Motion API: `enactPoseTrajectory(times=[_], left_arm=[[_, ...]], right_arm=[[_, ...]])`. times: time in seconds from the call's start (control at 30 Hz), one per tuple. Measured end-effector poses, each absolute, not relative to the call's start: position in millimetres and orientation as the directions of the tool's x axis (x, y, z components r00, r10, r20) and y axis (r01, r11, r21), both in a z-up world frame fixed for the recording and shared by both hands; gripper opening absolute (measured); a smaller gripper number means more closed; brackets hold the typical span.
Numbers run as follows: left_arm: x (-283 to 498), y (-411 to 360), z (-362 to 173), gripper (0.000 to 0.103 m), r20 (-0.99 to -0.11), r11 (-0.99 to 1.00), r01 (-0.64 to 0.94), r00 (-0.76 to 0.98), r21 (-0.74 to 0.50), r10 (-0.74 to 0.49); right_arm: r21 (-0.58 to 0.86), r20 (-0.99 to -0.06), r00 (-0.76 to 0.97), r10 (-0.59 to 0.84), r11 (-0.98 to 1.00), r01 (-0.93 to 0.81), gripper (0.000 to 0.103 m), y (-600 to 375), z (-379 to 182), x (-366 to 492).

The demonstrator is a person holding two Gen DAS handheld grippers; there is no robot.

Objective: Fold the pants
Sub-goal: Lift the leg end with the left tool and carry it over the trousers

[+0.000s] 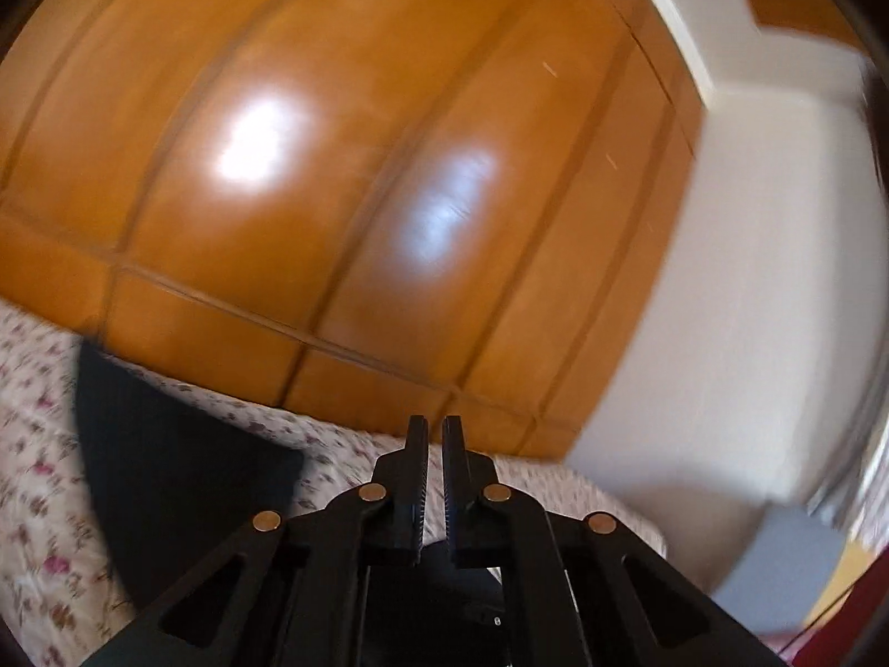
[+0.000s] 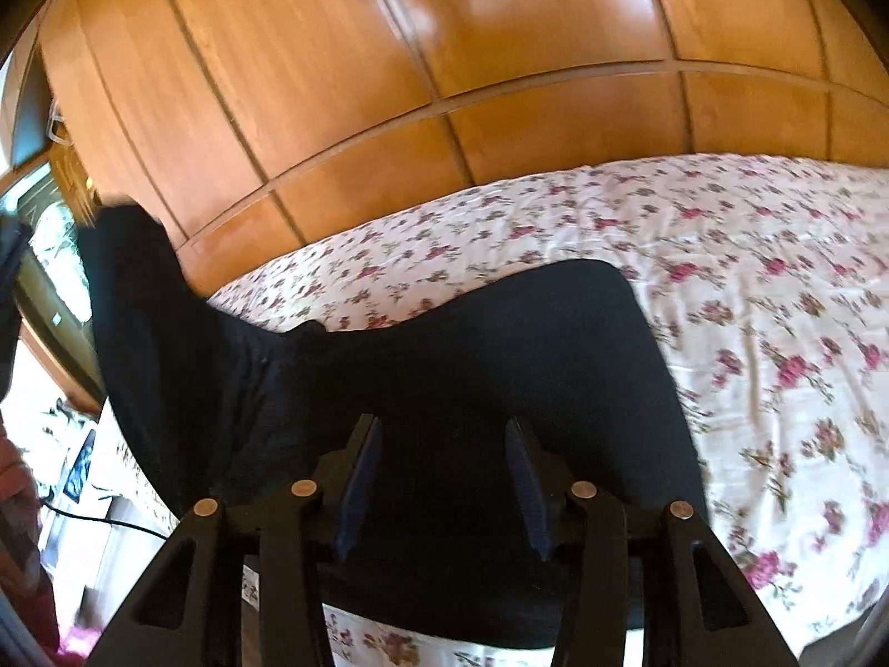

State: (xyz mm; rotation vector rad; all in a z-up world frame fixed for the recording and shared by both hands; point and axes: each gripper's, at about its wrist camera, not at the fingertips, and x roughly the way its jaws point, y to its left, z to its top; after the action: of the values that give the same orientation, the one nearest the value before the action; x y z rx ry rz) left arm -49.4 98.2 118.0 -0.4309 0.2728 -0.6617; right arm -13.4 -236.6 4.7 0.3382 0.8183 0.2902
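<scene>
Pants (image 2: 444, 367), dark, lying on floral bedsheet (image 2: 750, 289), bulk toward near edge of bed, one end rising at far-left edge of right-wrist view toward wardrobe (image 2: 389, 55) side. In left-wrist view, dark flat piece of pants (image 1: 178, 461) w/ straight edges and a squared corner, on sheet at left. Looks like at least one fold laid in, judging by doubled thick look in right view; can't confirm layer count. Left part raised, not flat, so fold not finished.

Left gripper (image 1: 436, 433): jaws near-closed, thin slit between, nothing pinched that shows; aimed roughly level at wardrobe doors and white wall (image 1: 750, 278), off the cloth. Heavy blur in that view.

Right gripper (image 2: 444, 433): jaws abt half apart, angled down over pants' middle near bed's near edge; cloth below/between fingers, pads not seen pressing it, so no hold.

Est. progress: mid-task. Left to do, by judgement: bring raised left end down or across, flatten, maybe one more fold to compact. Neither gripper w/ a hold now, so regrasp needed first.
</scene>
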Motion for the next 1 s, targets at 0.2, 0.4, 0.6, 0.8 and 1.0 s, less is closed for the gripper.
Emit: enactPoseTrajectory(times=[0.2, 0.4, 0.6, 0.8, 1.0], left_arm=[[-40, 96, 81, 0.021, -0.241, 0.742, 0.408, 0.767, -0.532, -0.594], [-28, 164, 1, 0.04, -0.53, 0.798, -0.068, 0.781, -0.599, -0.332], [-1, 157, -11, 0.061, -0.596, 0.819, -0.109, 0.74, -0.563, -0.312], [69, 89, -5, 0.065, -0.68, 0.948, 0.049, 0.685, -0.314, -0.26], [127, 34, -38, 0.065, -0.833, 0.996, 0.087, 0.55, -0.024, -0.068]], right_arm=[[0.431, -0.65, 0.641, 0.407, 0.893, -0.13, 0.047, -238, 1, -16], [0.424, -0.661, 0.616, 0.429, 0.891, -0.165, 0.049, -222, -7, -15], [0.39, -0.67, 0.616, 0.415, 0.902, -0.183, 0.053, -209, -8, -14], [0.404, -0.672, 0.609, 0.421, 0.898, -0.175, 0.053, -211, -11, -14], [0.394, -0.678, 0.605, 0.418, 0.901, -0.181, 0.053, -208, -10, -16]])
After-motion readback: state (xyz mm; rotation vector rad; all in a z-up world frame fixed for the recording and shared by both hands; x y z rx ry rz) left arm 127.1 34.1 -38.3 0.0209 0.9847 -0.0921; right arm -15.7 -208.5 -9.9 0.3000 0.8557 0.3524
